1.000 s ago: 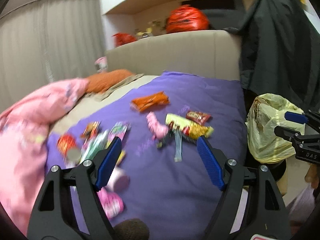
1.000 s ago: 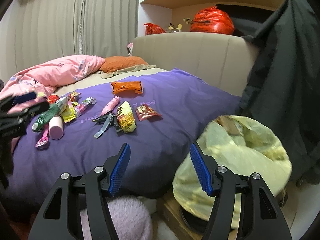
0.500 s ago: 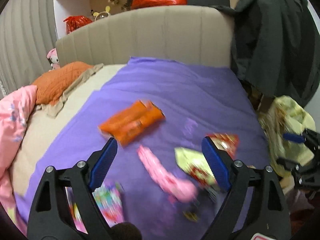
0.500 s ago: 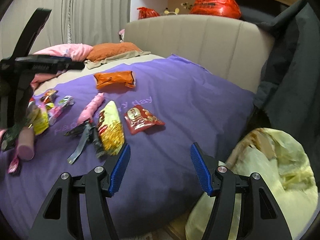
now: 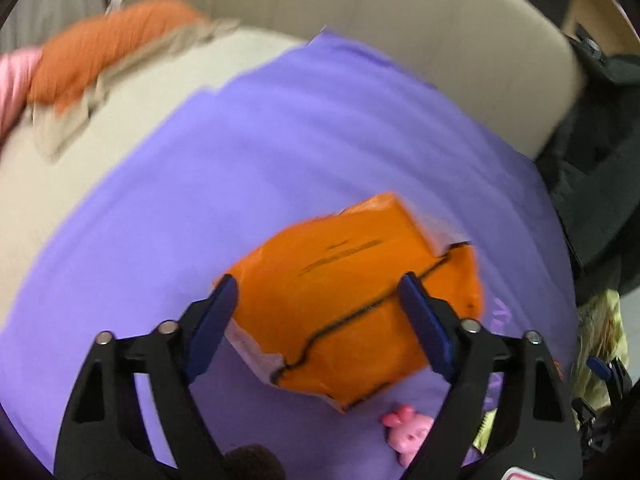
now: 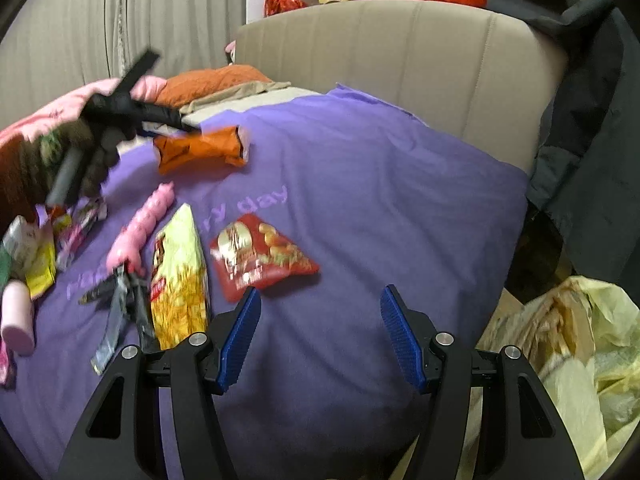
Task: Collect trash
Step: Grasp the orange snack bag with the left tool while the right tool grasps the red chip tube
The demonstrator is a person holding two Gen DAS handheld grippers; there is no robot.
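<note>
Covering the bed, a purple blanket (image 6: pixel 360 168) holds scattered wrappers; both grippers' jaws gape wide, empty.

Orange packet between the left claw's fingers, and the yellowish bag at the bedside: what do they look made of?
The orange packet looks like thin plastic film, fairly matte: it creases, and a pale inner layer shows at its torn edge. The left claw is open around it. The yellowish bag looks like thin, crinkly, semi-translucent plastic, with the contents showing faintly through.
</note>
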